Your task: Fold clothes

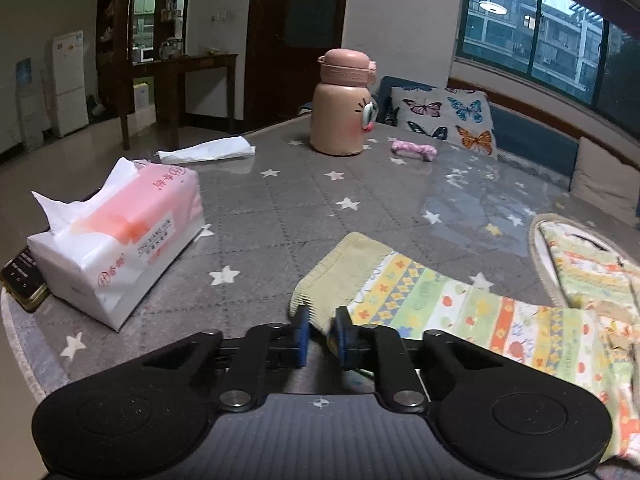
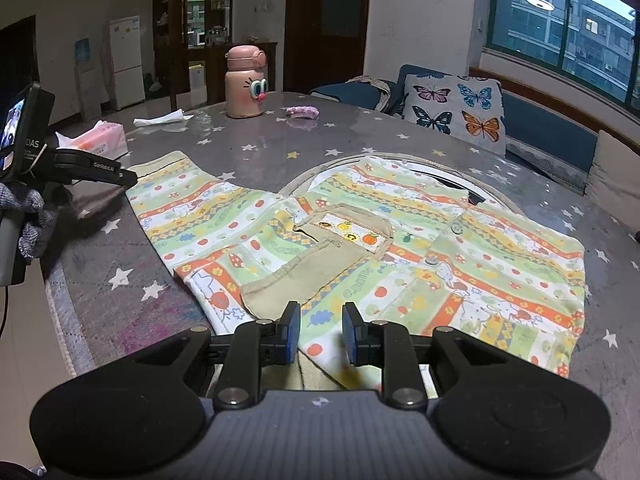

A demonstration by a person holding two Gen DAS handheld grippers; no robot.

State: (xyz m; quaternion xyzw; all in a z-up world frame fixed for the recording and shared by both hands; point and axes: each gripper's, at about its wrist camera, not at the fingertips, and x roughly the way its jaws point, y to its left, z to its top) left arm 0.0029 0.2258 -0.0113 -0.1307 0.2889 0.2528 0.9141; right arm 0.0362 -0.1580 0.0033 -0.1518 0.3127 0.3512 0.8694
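Note:
A child's striped shirt with fruit prints and a beige pocket (image 2: 360,240) lies flat on the grey star-patterned table (image 2: 120,276), one sleeve stretched to the left. In the left wrist view the sleeve (image 1: 420,296) ends in a beige cuff (image 1: 340,268). My left gripper (image 1: 322,328) sits at the cuff's near edge, jaws slightly apart, with cuff fabric between the blue pads. My right gripper (image 2: 320,332) is open over the shirt's lower hem, holding nothing. The left gripper also shows at the left edge of the right wrist view (image 2: 100,170).
A pink tissue pack (image 1: 116,240) and a dark phone-like object (image 1: 24,280) lie at the left. A pink cartoon bottle (image 1: 344,108), a white tissue (image 1: 208,150) and a small pink item (image 1: 414,150) sit at the far side. A butterfly cushion (image 2: 456,108) lies beyond the table.

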